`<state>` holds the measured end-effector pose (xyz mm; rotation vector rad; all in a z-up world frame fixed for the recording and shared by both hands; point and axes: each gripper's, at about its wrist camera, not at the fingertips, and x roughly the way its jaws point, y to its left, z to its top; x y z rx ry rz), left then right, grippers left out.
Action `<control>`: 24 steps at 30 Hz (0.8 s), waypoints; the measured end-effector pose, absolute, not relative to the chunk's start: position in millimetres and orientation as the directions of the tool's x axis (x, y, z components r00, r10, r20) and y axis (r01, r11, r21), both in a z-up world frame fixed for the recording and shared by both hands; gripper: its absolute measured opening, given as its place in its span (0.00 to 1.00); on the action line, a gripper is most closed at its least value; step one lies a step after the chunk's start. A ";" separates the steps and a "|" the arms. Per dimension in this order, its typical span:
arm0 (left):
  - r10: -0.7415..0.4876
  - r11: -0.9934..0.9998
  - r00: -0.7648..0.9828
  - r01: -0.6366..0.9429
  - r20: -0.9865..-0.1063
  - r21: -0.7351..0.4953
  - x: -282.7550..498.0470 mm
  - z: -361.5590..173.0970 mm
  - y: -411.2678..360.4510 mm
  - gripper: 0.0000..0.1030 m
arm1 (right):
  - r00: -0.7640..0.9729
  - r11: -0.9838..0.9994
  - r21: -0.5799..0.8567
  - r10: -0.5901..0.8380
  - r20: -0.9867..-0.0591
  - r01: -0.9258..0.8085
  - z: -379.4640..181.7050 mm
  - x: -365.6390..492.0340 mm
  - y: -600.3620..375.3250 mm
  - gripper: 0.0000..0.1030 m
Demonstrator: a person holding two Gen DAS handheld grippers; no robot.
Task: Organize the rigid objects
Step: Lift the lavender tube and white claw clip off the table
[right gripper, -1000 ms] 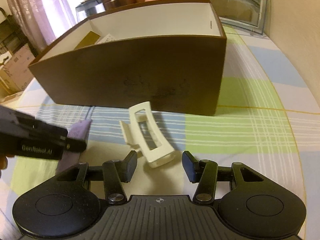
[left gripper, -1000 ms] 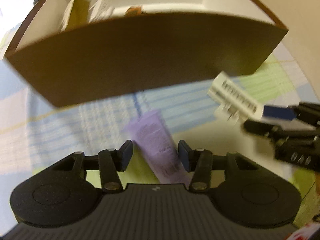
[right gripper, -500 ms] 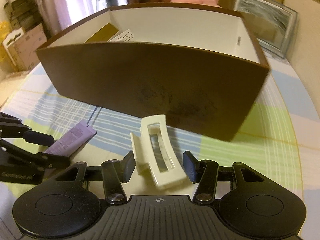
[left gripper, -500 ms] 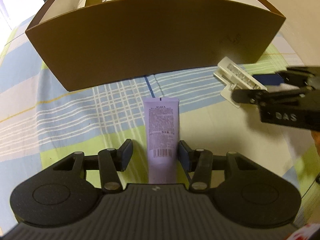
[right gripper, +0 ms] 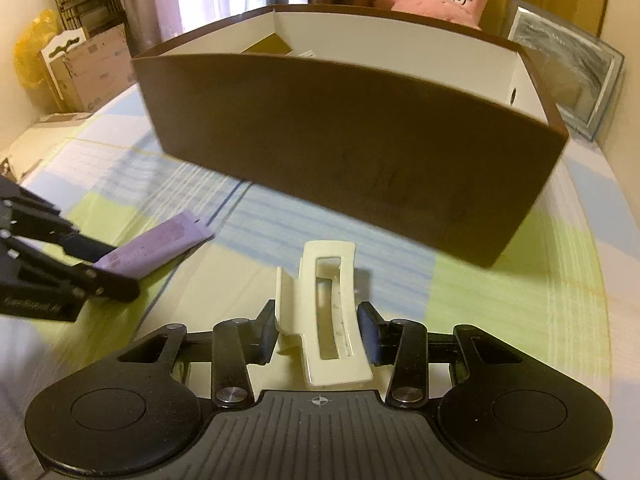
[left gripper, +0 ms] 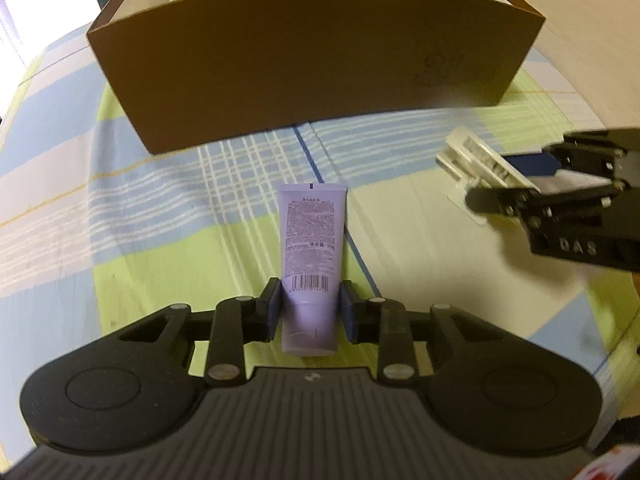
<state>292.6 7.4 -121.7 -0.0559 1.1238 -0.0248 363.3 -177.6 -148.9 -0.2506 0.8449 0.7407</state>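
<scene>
Left wrist view: the left gripper [left gripper: 310, 314] is being held clamped on the purple tube [left gripper: 312, 248], which is lying on the checked cloth [left gripper: 160, 208]; its long axis is running straight ahead toward the brown box [left gripper: 304, 64].
Right wrist view: the right gripper [right gripper: 317, 336] is being closed around the cream hair clip [right gripper: 326, 316], pads at its sides, firm contact not yet certain.
Key relation: each thing is pointing lengthwise at the box just beyond it.
</scene>
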 end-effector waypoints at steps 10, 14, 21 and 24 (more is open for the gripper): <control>-0.071 0.995 0.410 -0.033 -0.909 -0.093 257.6 -119.5 12.8 0.26 | 0.380 0.709 0.136 0.518 -0.767 -0.692 -152.2 301.6 -178.1 0.39; -0.076 0.993 0.411 -0.047 -0.909 -0.104 265.3 -118.6 13.2 0.26 | 0.381 0.715 0.128 0.504 -0.775 -0.687 -154.9 298.8 -169.1 0.39; -0.039 0.998 0.415 -0.025 -0.909 -0.054 269.4 -117.9 5.1 0.27 | 0.399 0.734 0.118 0.488 -0.776 -0.669 -155.3 299.9 -164.4 0.40; -0.015 1.000 0.417 -0.002 -0.909 -0.018 268.8 -119.0 0.6 0.28 | 0.411 0.742 0.108 0.480 -0.775 -0.662 -155.9 297.5 -162.9 0.40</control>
